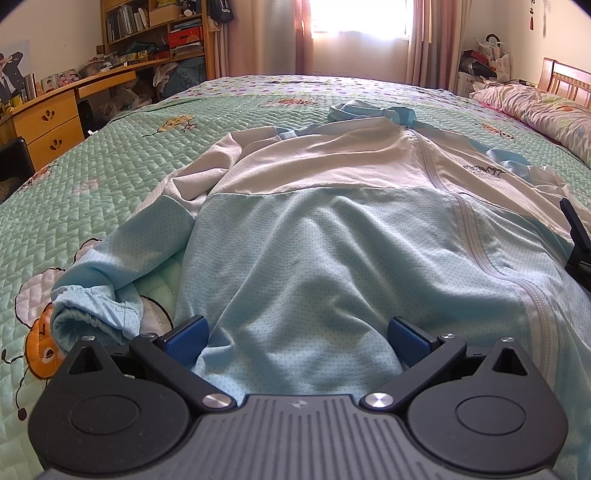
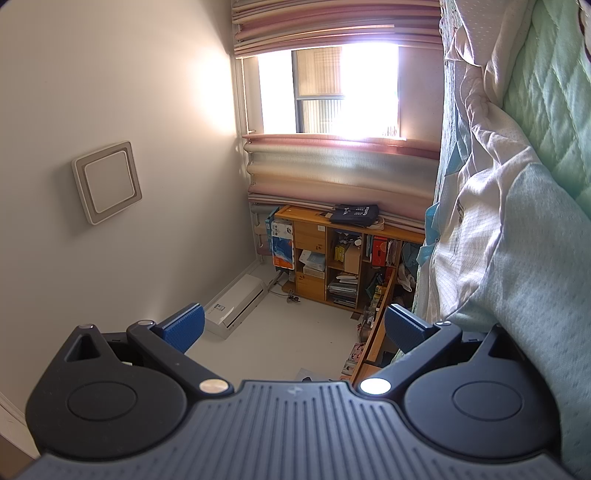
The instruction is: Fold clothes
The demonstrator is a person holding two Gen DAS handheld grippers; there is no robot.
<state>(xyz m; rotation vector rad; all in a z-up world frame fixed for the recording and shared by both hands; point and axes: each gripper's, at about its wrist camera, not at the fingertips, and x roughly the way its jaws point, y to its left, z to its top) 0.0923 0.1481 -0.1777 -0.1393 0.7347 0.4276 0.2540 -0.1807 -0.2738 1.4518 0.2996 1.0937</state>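
A light blue and white zip-up jacket lies spread on the green quilted bed, hem toward me, hood at the far end. Its left sleeve is bunched at the lower left. My left gripper is open, its blue pads either side of the hem, which lies between them unpinched. The right gripper shows as a black shape at the jacket's right edge. In the right wrist view, rolled on its side, my right gripper is open and empty, with the jacket just beside its right finger.
A pillow lies at the bed's far right by a wooden headboard. A wooden desk and bookshelf stand left of the bed. A curtained window is behind. An air conditioner hangs on the wall.
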